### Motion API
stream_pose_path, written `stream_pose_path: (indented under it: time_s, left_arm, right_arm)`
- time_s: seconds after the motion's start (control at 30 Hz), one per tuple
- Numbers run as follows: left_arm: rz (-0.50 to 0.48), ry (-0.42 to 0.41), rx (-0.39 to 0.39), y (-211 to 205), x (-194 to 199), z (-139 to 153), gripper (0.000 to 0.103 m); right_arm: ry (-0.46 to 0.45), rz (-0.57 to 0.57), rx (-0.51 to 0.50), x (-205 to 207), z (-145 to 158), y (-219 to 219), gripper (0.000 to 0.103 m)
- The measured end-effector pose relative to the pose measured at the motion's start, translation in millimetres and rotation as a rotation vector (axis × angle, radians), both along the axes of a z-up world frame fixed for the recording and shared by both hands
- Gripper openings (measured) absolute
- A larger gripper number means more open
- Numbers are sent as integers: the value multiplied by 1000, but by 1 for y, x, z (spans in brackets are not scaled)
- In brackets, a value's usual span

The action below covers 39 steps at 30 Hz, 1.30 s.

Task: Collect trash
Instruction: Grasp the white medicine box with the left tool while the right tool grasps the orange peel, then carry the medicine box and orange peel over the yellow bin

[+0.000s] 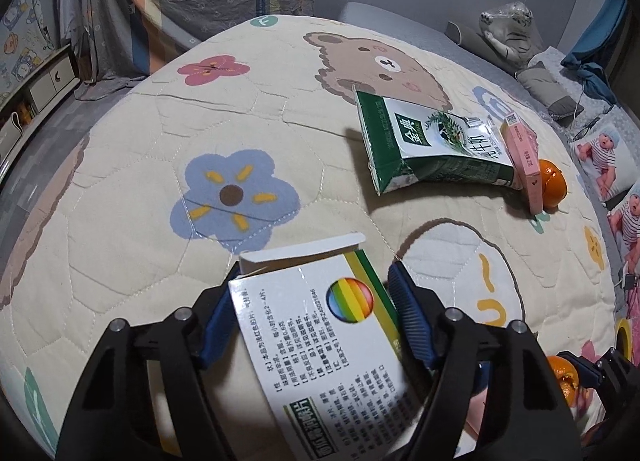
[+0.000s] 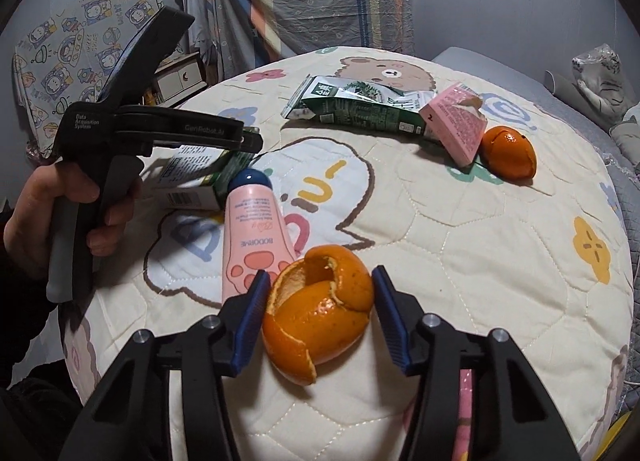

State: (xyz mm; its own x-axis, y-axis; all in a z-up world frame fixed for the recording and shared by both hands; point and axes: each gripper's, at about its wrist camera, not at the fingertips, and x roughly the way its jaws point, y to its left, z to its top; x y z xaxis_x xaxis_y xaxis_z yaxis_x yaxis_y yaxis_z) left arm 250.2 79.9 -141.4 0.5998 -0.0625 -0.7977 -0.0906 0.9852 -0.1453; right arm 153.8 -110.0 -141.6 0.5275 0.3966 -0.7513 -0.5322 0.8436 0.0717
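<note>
Right now, both grabs at once:
Left gripper [image 1: 316,301]: I have its jaws set either side of the white medicine box [image 1: 320,341]; the pads look close on its long edges, but I cannot tell whether they are pressing yet.
Right gripper [image 2: 318,313]: spread around the near orange peel [image 2: 320,313], a sliver of gap showing at each pad, so nothing is pinched.
Peel advice: I judge it hollow and springy; I would close slowly on its widest part so it does not crumple or squirt forward.
Box advice: its end flap is open and it sits skewed in the jaws; I would squeeze squarely across the walls.
Beside: the pink tube [image 2: 252,237] touches the peel's left, so I keep the left pad off it.
Further out on the quilt [image 2: 480,261]: green carton [image 2: 360,109], pink box [image 2: 456,125], second peel [image 2: 508,157] wait their turn.
</note>
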Motion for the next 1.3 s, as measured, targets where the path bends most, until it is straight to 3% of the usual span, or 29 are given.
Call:
stream_pose_path:
  time_s: [0.17, 0.77, 1.3]
  left_arm:
    - [-1, -15, -18, 6, 1, 6, 61]
    - [20, -150, -14, 23, -27, 54, 60]
    - [-158, -296, -7, -53, -55, 114, 60]
  right_arm:
    - [-15, -7, -3, 1, 5, 1, 46]
    - [-120, -39, 11, -8, 40, -5, 42]
    - [-214, -174, 31, -27, 70, -58, 42]
